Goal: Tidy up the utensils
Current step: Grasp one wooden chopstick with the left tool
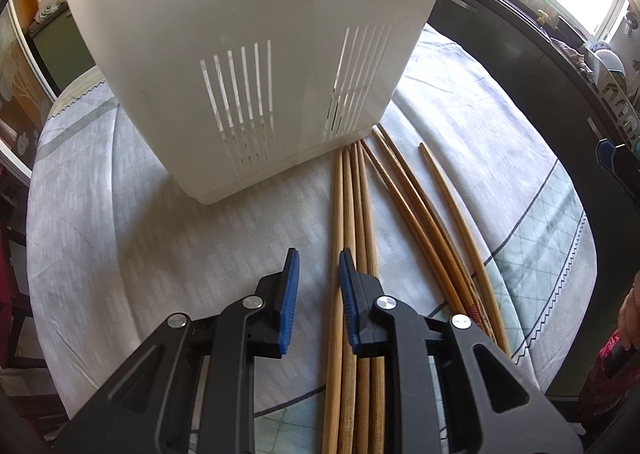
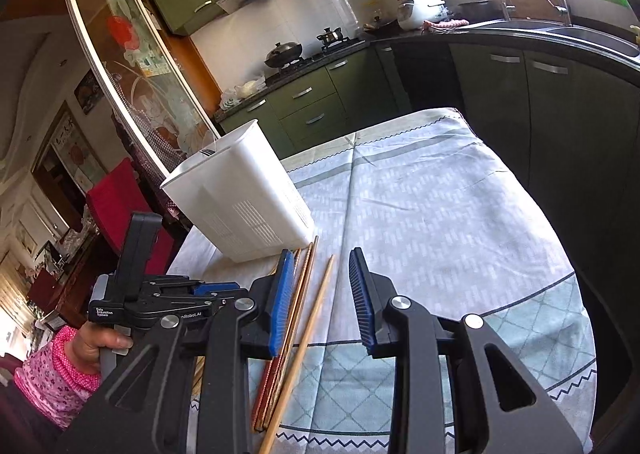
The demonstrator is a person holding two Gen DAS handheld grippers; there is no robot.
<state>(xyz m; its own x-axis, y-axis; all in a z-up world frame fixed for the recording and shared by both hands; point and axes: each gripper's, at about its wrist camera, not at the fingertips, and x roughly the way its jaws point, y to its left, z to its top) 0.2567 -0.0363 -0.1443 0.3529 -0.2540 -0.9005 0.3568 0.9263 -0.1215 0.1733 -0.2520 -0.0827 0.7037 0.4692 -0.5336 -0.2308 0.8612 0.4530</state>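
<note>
Two blue-padded fingers (image 1: 289,294) of the left gripper (image 1: 318,266) stand slightly apart with nothing between them; their right pad lies over the leftmost of four pale chopsticks (image 1: 354,214) that lie side by side on the cloth-covered tabletop (image 1: 120,222). Right of these lie darker chopsticks (image 1: 408,206) and one separate pale stick (image 1: 452,206). All point toward the white slotted utensil holder (image 1: 240,54), which stands just beyond their tips. On the right gripper (image 2: 320,278) the fingers (image 2: 362,294) are spread and opening, gripping nothing, with that single stick (image 2: 308,330) on the cloth between them and the darker ones beside the left pad. A hand (image 2: 100,346) in a pink sleeve holds the left gripper's handle.
</note>
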